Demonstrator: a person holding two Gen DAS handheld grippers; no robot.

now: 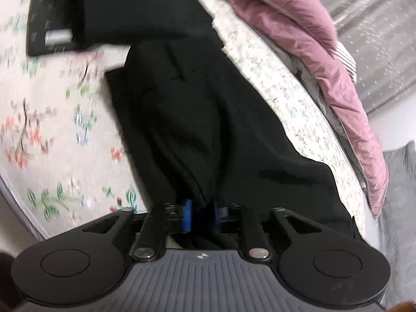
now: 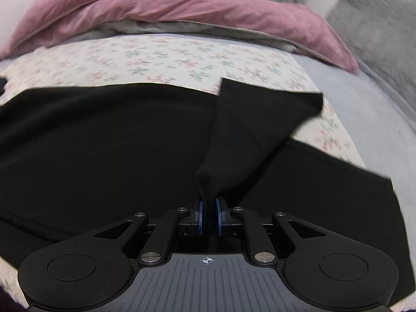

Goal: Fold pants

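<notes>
Pinching a bunched fold of the black fabric pants [image 1: 197, 130] in the left gripper [image 1: 202, 217], blue pads nearly closed on cloth. Clamping a raised leg end in the right gripper [image 2: 209, 217], jaws tight on it. Lying spread across the floral-print bedsheet [image 2: 156, 59], beside the rumpled pink duvet [image 2: 182, 5].

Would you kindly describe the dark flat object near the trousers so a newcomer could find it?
Start from the floral bedsheet in the left wrist view. Beside the black fabric pants lies a flat black rectangular device. Unlike the soft cloth, it is rigid and bears a pale label.
</notes>
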